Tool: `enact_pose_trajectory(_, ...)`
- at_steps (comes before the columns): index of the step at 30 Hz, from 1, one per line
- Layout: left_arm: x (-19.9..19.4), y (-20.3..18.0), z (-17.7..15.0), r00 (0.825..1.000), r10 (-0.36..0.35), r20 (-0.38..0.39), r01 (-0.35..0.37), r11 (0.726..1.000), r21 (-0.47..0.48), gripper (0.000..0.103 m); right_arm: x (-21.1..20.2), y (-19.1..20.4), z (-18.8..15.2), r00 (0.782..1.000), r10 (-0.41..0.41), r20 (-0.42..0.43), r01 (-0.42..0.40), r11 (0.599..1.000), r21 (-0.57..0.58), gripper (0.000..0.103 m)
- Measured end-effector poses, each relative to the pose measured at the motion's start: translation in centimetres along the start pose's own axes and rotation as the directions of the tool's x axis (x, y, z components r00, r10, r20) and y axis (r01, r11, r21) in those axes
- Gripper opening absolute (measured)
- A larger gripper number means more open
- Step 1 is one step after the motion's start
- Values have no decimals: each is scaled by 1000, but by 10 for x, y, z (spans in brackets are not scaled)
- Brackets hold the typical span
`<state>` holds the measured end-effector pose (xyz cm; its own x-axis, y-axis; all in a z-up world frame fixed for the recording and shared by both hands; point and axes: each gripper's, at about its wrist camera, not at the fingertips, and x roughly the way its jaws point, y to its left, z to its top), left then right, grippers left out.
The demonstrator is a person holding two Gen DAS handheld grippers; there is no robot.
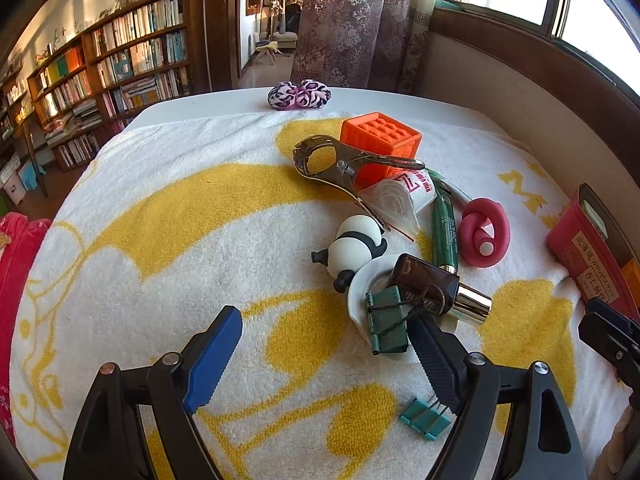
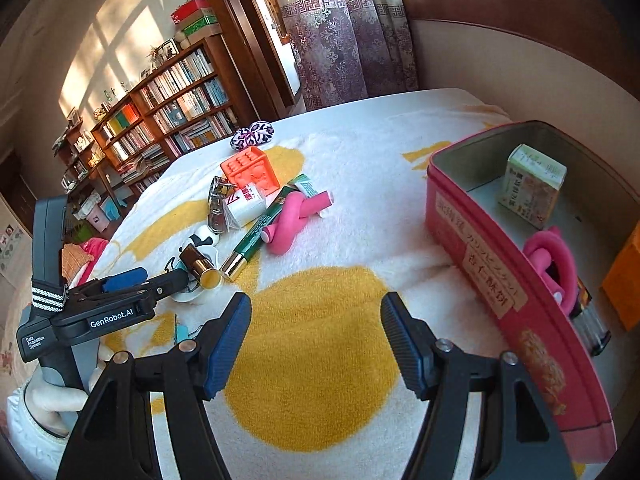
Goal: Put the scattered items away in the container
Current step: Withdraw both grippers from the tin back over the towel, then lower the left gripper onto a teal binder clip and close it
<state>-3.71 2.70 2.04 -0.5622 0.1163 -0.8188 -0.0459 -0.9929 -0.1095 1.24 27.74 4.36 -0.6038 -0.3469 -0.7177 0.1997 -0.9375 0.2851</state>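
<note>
left tool (image 2: 160, 280) body: "GenRobot.AI", "Data Acquisition System" | pink tin (image 2: 500, 280): Japanese label, "北海道"

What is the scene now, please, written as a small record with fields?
surface: white and yellow towel
container: pink tin, open
inside tin: small carton, pink twisted toy
pile on towel: orange block, metal tongs, panda figure, green tube, brown bottle
left gripper: open, near the brown bottle
right gripper: open, holds nothing
</note>
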Motion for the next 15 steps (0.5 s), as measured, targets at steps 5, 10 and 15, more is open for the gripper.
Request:
enact_pose_trajectory(5, -3, 23, -2, 1000, 7, 0, -7, 998, -57, 86, 7, -4, -1, 1000, 9, -22, -8, 1000, 11, 71)
enact_pose_trajectory(10, -8, 50, 0, 999, 46, 7, -44, 990, -132, 86, 9, -2, -2, 999, 13, -33, -13, 1000, -1, 71)
enact_pose_trajectory(15, -9, 63, 1, 998, 58, 12, -55, 984, -170, 86, 11, -1, -4, 999, 13, -44, -13, 1000, -4, 71)
